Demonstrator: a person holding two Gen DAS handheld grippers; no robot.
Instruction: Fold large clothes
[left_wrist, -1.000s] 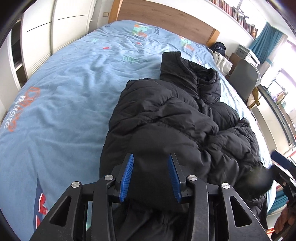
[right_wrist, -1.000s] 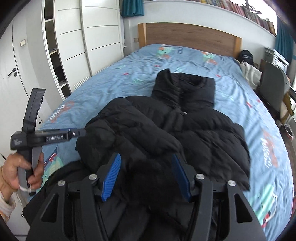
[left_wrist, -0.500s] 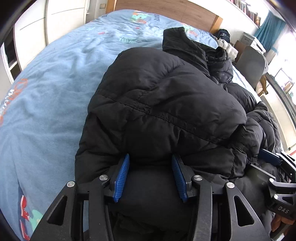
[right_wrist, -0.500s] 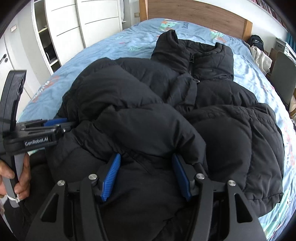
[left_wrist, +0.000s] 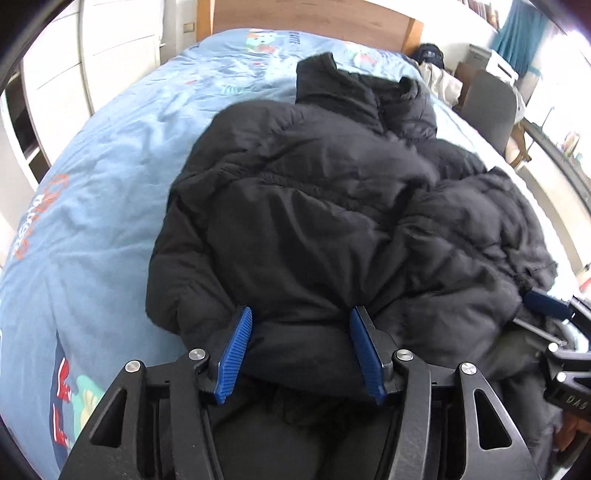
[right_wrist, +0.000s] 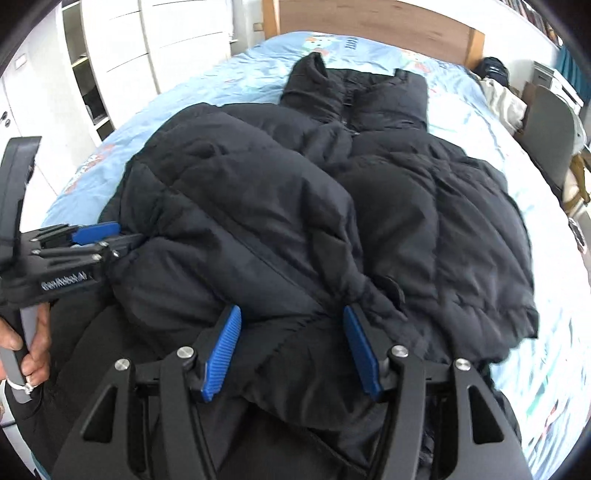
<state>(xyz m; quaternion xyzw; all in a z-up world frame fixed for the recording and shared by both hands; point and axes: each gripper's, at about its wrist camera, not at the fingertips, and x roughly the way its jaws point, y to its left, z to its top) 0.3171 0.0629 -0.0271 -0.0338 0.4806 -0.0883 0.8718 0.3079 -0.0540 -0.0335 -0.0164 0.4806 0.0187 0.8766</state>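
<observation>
Left hand-held gripper (left_wrist: 301, 350), black with ribbed blue pads, sits at the near hem of a black quilted puffer jacket (left_wrist: 332, 206). Its jaws have just been opening and now stand about halfway apart, with a thick fold of the jacket's hem bulging between them; whether the pads still press on it cannot be told. Right hand-held gripper (right_wrist: 291, 350), of the same make, has its jaws at a similar middling spread, also with a bunched fold of the hem between the pads, and its grip likewise cannot be judged. A person's hand (right_wrist: 33, 350) holds the left gripper's handle at the jacket's near left corner.

The jacket lies on a light blue printed duvet (left_wrist: 110, 177) that covers a bed. Its long axis runs from the grippers away toward a wooden headboard (right_wrist: 369, 18), hem nearest, stand-up collar (right_wrist: 354, 92) farthest and pointing at the headboard. One side panel is folded over the middle.

Left of the jacket stand white wardrobe doors (right_wrist: 177, 40). Right of it is a grey chair back (right_wrist: 550, 129). No containers hold anything that can be made out.
</observation>
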